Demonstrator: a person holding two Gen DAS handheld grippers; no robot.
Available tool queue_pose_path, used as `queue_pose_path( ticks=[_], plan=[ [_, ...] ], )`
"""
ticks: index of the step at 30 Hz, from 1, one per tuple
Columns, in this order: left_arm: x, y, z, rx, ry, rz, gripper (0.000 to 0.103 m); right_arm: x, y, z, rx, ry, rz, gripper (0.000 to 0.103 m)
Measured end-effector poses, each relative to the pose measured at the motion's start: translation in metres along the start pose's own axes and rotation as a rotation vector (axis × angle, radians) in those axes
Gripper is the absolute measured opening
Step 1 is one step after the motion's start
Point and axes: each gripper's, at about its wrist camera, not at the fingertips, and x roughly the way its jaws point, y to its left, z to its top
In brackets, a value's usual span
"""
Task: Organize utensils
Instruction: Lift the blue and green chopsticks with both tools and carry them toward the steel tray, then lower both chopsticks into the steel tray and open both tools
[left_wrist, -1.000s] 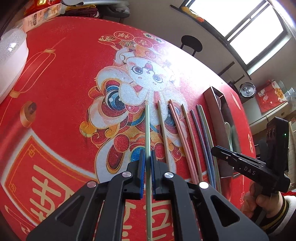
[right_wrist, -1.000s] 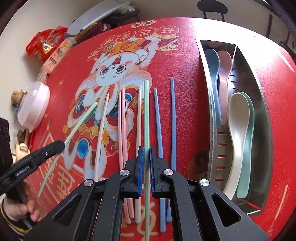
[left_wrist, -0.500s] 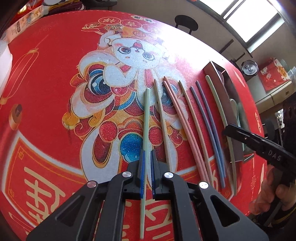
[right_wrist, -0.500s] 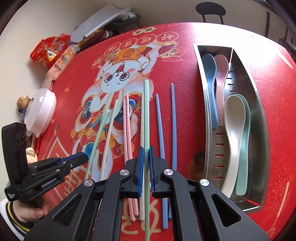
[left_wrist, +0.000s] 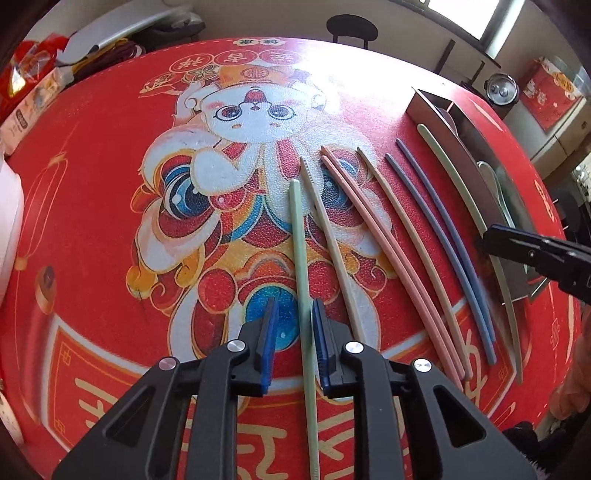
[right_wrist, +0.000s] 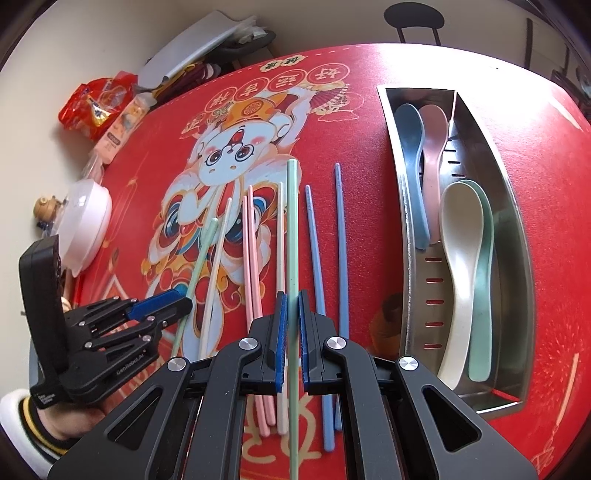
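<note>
Hands tilt both grippers steeply down over the red tablecloth (left_wrist: 92, 229). The left gripper (left_wrist: 294, 332) has its jaws opening, and a green chopstick (left_wrist: 303, 295) lies loose on the cloth between its blue pads, touching neither. The right gripper (right_wrist: 291, 332) is clenched on a second green chopstick (right_wrist: 292, 229), which runs straight out ahead of it. Taking the metal tray (right_wrist: 517, 236) as landmark: the held chopstick is well to its left, with two blue chopsticks (right_wrist: 341, 236) between them. Pink chopsticks (right_wrist: 251, 251) and cream ones lie farther from the tray, and the loose green one farthest. Spoons (right_wrist: 458, 266) lie inside the tray. A white lidded bowl (right_wrist: 83, 221) sits at the cloth's far edge from the tray.
</note>
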Motion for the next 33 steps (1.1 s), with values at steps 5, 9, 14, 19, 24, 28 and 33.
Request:
queue_pose_path(
  ticks=[5, 9, 14, 19, 24, 28, 33],
  plan=[
    [0.001, -0.015, -0.004, 0.094, -0.011, 0.04, 0.007, -0.001, 0.001, 0.0, 0.0, -0.004, 0.003, 0.006],
    [-0.001, 0.0, -0.003, -0.014, 0.002, -0.07, 0.006, -0.002, 0.001, 0.001, 0.002, -0.008, 0.006, 0.006],
    [-0.014, 0.035, 0.001, -0.253, -0.003, -0.201, 0.006, -0.01, -0.002, 0.003, 0.014, -0.025, 0.019, 0.006],
    [-0.036, 0.045, 0.012, -0.352, -0.037, -0.264, 0.006, -0.017, -0.006, 0.005, 0.029, -0.039, 0.041, 0.006],
    [-0.052, 0.025, 0.032, -0.354, -0.08, -0.32, 0.006, -0.025, -0.014, 0.009, 0.039, -0.058, 0.048, 0.006],
    [-0.052, -0.005, 0.056, -0.327, -0.099, -0.376, 0.006, -0.038, -0.034, 0.018, 0.067, -0.091, 0.036, 0.006],
    [-0.039, -0.05, 0.087, -0.294, -0.104, -0.432, 0.006, -0.054, -0.069, 0.034, 0.091, -0.122, -0.02, 0.006]
  ],
)
